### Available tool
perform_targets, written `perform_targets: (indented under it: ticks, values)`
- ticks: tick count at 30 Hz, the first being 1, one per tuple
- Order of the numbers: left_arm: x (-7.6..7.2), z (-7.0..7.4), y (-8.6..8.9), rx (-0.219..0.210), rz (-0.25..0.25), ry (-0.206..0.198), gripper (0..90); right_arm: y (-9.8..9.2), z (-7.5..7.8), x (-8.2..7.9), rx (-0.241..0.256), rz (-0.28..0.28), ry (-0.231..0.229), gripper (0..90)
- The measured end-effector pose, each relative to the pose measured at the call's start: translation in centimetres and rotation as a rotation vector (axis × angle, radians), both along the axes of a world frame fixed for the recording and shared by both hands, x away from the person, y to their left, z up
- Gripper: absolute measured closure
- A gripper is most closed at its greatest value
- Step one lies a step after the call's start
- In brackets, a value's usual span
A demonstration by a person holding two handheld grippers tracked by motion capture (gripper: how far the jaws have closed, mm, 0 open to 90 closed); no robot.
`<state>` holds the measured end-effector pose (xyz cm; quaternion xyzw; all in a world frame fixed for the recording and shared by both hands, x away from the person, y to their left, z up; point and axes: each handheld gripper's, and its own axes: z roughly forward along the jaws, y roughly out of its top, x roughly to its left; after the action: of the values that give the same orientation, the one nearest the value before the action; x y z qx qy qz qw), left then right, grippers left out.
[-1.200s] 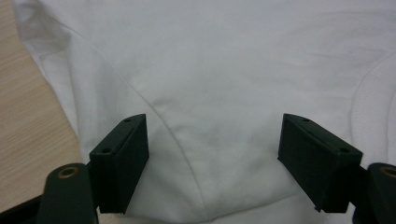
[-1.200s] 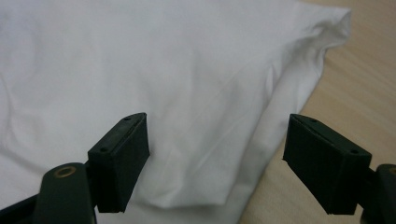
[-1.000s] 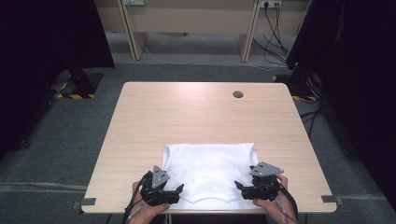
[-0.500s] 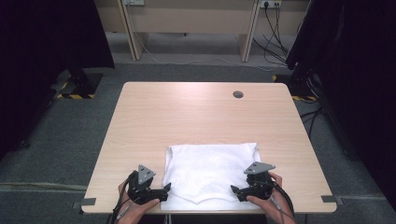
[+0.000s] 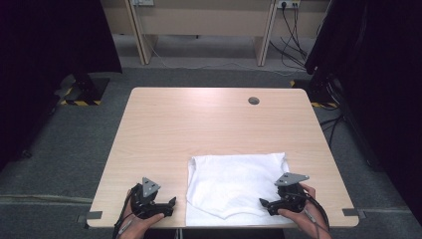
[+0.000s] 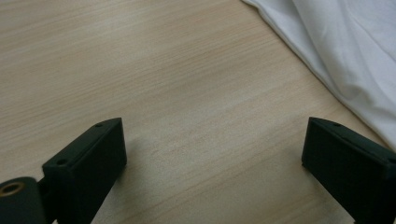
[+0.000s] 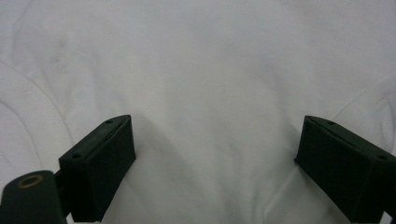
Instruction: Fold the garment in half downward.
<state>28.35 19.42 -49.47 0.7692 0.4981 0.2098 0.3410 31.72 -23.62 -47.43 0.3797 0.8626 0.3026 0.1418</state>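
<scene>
A light wooden table stands on grey carpet, with pale wooden desks and black curtains behind.

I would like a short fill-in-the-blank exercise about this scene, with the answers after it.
1. The folded cloth on the table has the colour ____.
2. The left gripper has bare ____ under it, with the cloth off to one side.
3. The right gripper hangs over the ____.
4. The jaws of both grippers stand ____.

Answers: white; table; cloth; open
</scene>
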Motion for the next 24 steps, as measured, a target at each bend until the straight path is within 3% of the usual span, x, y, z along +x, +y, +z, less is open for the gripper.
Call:
perform_targets:
  ticks: [10, 24]
  values:
    - [0.2, -0.5, 0.3, -0.018, -0.008, -0.042, 2.8, -2.1, 0.1, 0.2, -0.002, -0.021, 0.0, 11.3]
    - [0.2, -0.7, 0.5, -0.028, -0.021, -0.064, 2.7, -4.1, 0.1, 0.3, 0.0, -0.044, -0.003, 11.3]
